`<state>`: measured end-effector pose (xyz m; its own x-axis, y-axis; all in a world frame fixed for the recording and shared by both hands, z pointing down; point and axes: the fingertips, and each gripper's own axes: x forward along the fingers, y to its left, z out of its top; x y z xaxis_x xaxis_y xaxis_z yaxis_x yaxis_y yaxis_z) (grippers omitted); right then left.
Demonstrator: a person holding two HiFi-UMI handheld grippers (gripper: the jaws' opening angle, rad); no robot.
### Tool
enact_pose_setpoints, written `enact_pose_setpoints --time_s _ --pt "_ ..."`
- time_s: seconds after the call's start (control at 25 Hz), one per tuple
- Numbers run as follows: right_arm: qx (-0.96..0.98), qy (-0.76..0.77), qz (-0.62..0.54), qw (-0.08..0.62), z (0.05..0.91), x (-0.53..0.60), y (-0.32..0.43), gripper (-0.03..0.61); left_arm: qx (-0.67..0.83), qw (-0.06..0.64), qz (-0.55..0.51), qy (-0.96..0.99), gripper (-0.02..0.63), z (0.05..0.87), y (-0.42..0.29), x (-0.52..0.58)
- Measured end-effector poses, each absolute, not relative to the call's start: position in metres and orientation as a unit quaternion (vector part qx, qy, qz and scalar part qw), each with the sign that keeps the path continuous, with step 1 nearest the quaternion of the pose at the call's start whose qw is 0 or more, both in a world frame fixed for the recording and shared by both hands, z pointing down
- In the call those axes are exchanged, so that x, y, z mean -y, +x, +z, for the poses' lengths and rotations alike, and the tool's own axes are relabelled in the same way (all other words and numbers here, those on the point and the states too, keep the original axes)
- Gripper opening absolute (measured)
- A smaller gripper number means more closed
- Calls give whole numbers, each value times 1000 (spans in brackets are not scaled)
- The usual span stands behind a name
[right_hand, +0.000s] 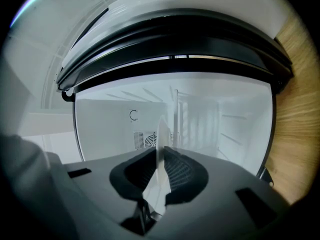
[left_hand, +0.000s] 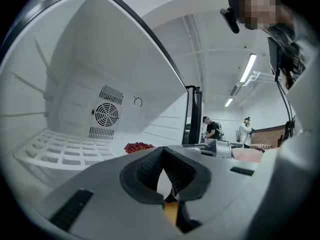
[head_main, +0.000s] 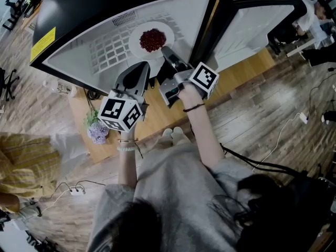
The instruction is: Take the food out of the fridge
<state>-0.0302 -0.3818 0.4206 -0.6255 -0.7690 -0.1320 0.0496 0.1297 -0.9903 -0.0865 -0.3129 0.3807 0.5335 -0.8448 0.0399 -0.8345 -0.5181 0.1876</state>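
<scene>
The fridge (head_main: 79,46) is seen with its door (head_main: 252,25) standing open, and its inside is white. A white plate (head_main: 137,40) is placed on the grid shelf (head_main: 107,50), by the right edge of that shelf, and a heap of red food (head_main: 153,39) is carried in the middle of the plate. The right gripper (head_main: 167,51) is stretched into the fridge from the front and is met with the near rim of the plate. In the right gripper view the thin white rim is seen edge-on between the two dark pads (right_hand: 175,170), and it is pressed by them from both sides, so the plate is held. The left gripper (head_main: 137,71) is kept just outside the fridge, in front of the shelf's front edge and apart from the plate. Its jaws are brought together at the tips, and nothing is seen between them. A round fan grille (left_hand: 106,115) is seen in the back wall.
</scene>
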Motion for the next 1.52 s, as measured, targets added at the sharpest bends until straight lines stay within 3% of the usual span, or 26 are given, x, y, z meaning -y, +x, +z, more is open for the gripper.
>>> enact_pose_setpoints --time_s 1.52 --pt "-686 -191 -604 359 369 298 -9 48 443 45 -29 895 8 346 -68 232"
